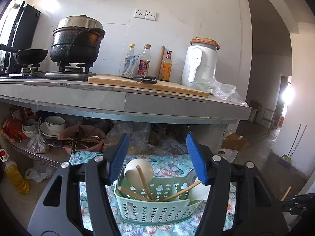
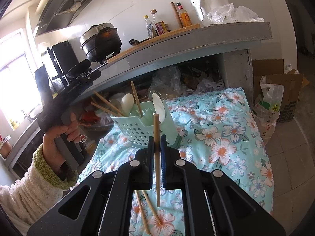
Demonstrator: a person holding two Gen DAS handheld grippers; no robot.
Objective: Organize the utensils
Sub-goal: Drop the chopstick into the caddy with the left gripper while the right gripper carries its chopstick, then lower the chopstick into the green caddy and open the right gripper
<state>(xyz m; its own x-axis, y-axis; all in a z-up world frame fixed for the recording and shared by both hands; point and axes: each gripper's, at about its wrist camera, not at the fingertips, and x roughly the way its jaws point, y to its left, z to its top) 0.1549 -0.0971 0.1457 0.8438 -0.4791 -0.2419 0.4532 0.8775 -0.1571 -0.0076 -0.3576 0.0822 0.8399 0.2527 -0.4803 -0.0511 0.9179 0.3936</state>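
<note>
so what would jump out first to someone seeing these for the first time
Probably the mint green caddy on the floral cloth, with chopsticks and white spoons poking out of it. Next, the right gripper pinching a single wooden chopstick upright in front of the caddy. Behind, a blackened pot sits on the stove.

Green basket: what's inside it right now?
The green basket holds wooden chopsticks leaning in its left compartment and white spoons standing up. The perforated walls hide the lower ends and the basket's bottom.

Floral cloth (image 2: 222, 129), green utensil basket (image 2: 137, 129) standing on it, two loose chopsticks (image 2: 145, 212)
</note>
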